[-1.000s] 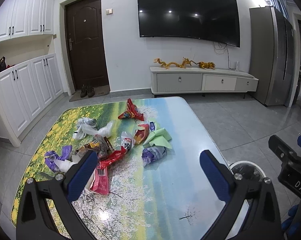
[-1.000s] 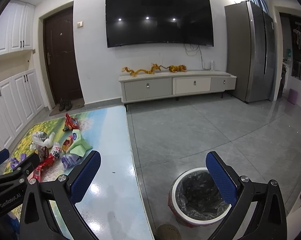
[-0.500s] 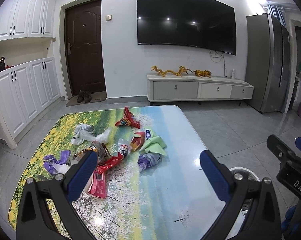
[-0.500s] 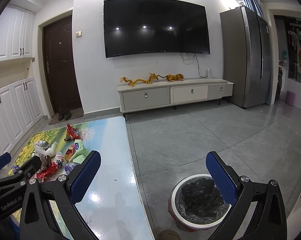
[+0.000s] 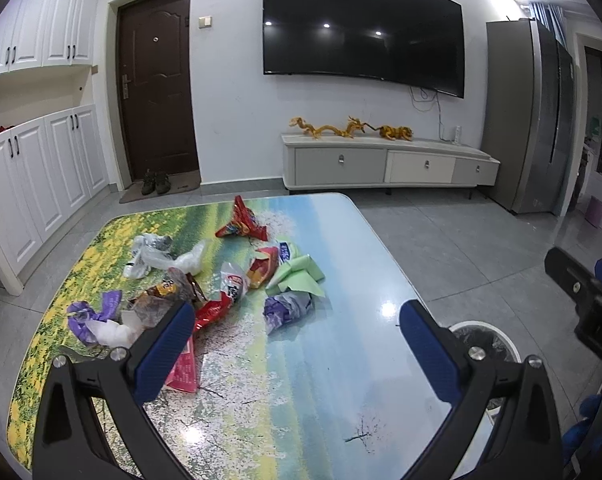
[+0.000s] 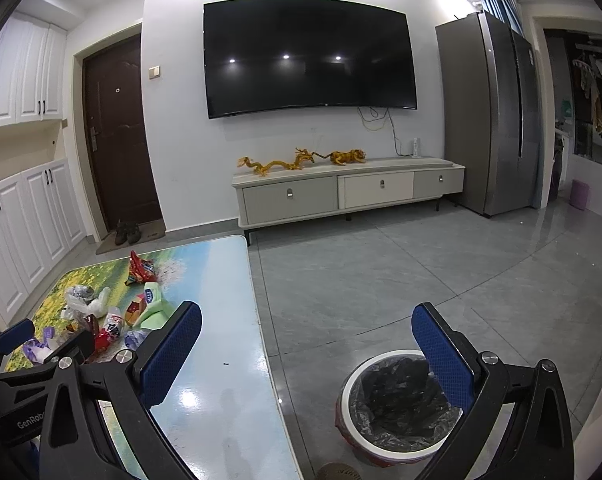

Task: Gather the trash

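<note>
Several pieces of trash lie on the picture-printed table [image 5: 301,380]: a red snack bag [image 5: 241,224], a white plastic bag [image 5: 157,258], green paper [image 5: 301,276], a purple wrapper [image 5: 287,308], and a red wrapper [image 5: 213,314]. They also show in the right wrist view, among them the red snack bag [image 6: 139,270]. My left gripper [image 5: 297,344] is open and empty above the table's near part. My right gripper [image 6: 307,354] is open and empty beyond the table's right edge, above the floor. A bin with a black liner [image 6: 397,404] stands on the floor below it.
The bin [image 5: 481,340] sits by the table's right edge. A TV console [image 6: 349,192] stands against the far wall under a TV [image 6: 309,56]. A fridge [image 6: 497,116] is at the right, white cabinets [image 5: 33,176] at the left.
Both grippers have tilted up and risen slightly, so the table and bin sit lower in view. Both stay open and empty.
</note>
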A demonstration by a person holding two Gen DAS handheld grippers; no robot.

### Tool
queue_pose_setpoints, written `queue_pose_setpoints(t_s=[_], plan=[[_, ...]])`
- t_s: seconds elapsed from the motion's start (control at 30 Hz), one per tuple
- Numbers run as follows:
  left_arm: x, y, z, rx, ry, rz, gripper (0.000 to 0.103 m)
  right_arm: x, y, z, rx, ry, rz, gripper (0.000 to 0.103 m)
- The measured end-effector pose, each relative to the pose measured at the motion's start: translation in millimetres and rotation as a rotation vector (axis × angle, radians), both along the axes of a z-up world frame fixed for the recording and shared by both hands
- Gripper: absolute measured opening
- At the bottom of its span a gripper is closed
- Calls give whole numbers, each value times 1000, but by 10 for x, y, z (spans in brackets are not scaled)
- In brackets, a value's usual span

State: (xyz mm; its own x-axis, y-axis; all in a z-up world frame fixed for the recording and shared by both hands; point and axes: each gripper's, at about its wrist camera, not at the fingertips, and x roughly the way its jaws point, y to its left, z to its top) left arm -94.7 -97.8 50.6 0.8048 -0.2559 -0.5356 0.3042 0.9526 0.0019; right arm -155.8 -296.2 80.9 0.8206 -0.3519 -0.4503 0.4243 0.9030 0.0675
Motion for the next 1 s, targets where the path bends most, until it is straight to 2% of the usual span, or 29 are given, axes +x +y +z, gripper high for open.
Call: queue_pose_setpoints(t_s=[0.2,0.3,0.53,0.7,0.93,1.0], plan=[[32,-63,-97,-2,21,-70,103,48,-48,-36,8,-6,-11,103],[89,-1,-135,-14,32,-79,103,131,-29,-93,34,23,19,103],[341,617,-145,-69,44,-3,103,368,251,-180,56,66,150,103],[506,1305,-243,-60,71,97,103,626,589,-271,94,117,331,102],[732,2244,-480,-73,160,250,98,1058,1265,-506,175,234,625,82],[813,2452,-529,-100,186,275,97,1163,1518,-599,204,269,716,81]])
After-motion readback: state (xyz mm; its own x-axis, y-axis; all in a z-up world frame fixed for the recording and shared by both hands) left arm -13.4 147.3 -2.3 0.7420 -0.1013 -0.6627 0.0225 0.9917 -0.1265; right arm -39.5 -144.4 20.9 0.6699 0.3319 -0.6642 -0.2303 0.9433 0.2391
